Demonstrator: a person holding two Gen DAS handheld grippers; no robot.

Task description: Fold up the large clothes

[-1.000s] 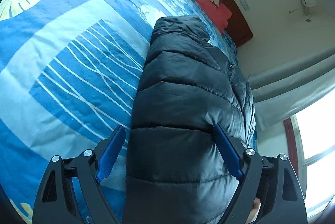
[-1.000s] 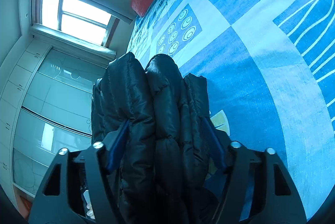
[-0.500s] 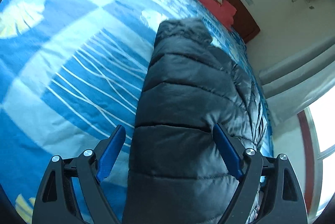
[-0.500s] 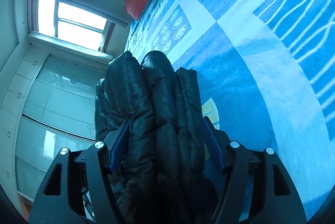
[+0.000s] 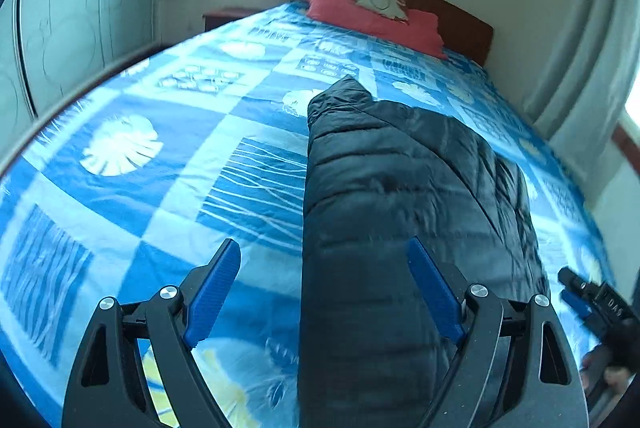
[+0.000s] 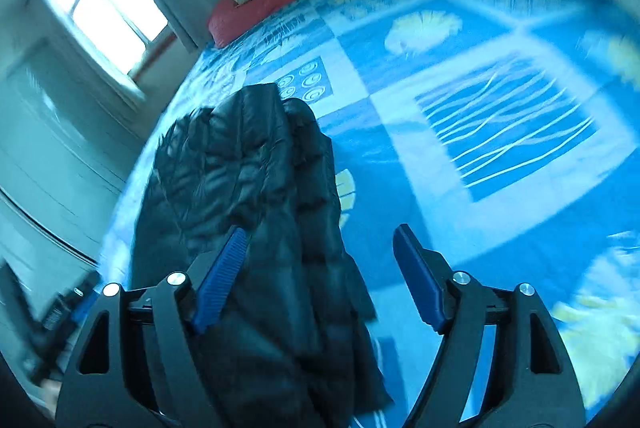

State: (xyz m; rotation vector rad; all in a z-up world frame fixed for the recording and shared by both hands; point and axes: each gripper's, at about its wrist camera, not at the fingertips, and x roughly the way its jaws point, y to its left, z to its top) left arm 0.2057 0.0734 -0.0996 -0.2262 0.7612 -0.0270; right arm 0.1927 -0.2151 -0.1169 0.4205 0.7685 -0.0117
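A black puffer jacket (image 5: pixel 400 196) lies folded into a long bundle on the blue patterned bed cover (image 5: pixel 168 180). My left gripper (image 5: pixel 323 246) hovers above its near end, open wide. The bundle passes under the right finger and the pads are clear of it. In the right wrist view the same jacket (image 6: pixel 256 188) runs away from my right gripper (image 6: pixel 320 232), whose jaws are opening. The fabric lies between them by the left pad, and the right pad (image 6: pixel 416 268) stands free. The right gripper (image 5: pixel 592 304) also shows at the edge of the left wrist view.
A red pillow (image 5: pixel 372 16) and a brown headboard (image 5: pixel 460 16) are at the far end of the bed. A pale wardrobe (image 5: pixel 80 20) stands along one side, and there are curtained windows (image 6: pixel 108 0). Wide bare cover (image 6: pixel 500 116) lies beside the jacket.
Both grippers have risen and drawn back from the jacket, rolling as they went. The right jaws, shut on the stacked layers before, have spread and let go. The left stayed open.
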